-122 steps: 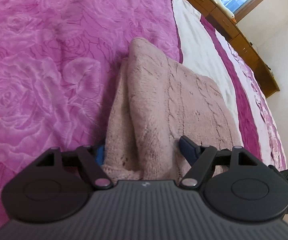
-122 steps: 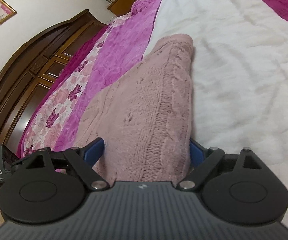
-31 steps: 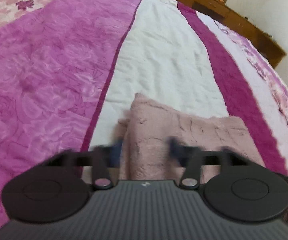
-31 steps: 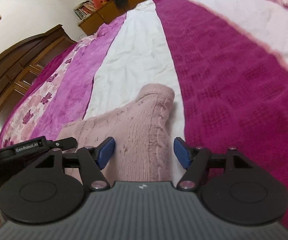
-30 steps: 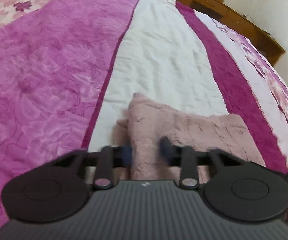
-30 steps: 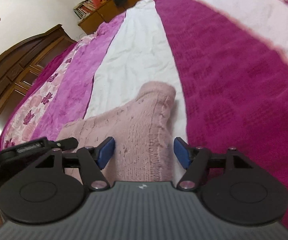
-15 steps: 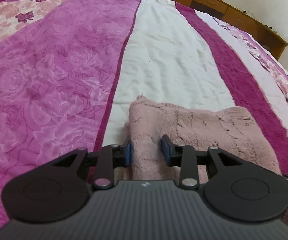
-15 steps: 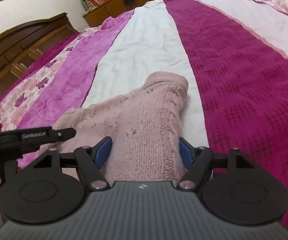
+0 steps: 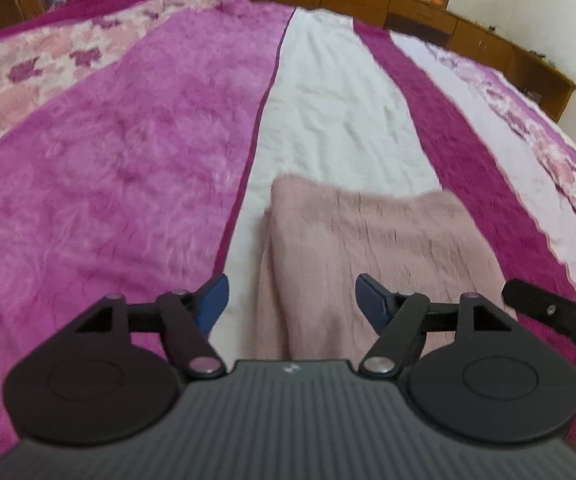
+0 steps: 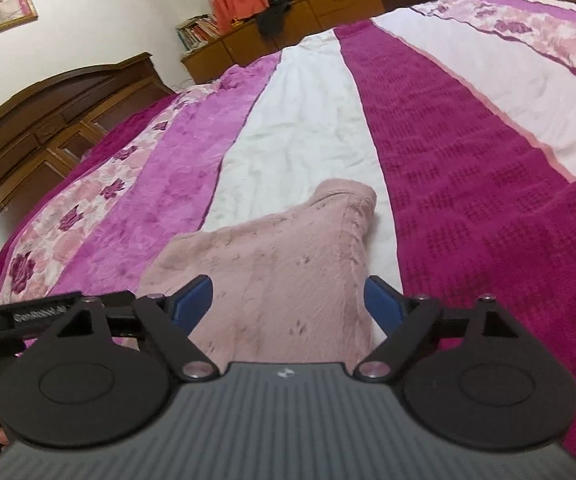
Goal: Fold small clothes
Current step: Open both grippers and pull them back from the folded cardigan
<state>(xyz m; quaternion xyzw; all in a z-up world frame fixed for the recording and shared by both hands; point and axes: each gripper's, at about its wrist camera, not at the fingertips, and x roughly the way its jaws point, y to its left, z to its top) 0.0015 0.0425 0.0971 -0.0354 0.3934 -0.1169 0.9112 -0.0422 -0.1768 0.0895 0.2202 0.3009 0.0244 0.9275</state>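
Observation:
A folded dusty-pink knitted sweater (image 9: 368, 236) lies on the white stripe of the bed. In the right wrist view the sweater (image 10: 280, 256) shows its rolled collar end pointing away. My left gripper (image 9: 292, 300) is open, its blue pads wide apart above the sweater's near left edge, holding nothing. My right gripper (image 10: 288, 300) is open too, its pads either side of the sweater's near right end, not pinching it. The other gripper's black tip (image 9: 548, 312) shows at the right of the left wrist view.
The bedspread (image 9: 108, 168) has magenta, white and floral stripes. Wooden cabinets (image 9: 408, 4) run along the far side below a window. A dark wooden headboard (image 10: 48, 128) stands at left, with books and a dark garment on a low unit (image 10: 272, 20).
My left gripper, shut on the sweater's edge half a second ago, has opened wide and let it go. Both grippers have drawn back and up; the sweater lies flat.

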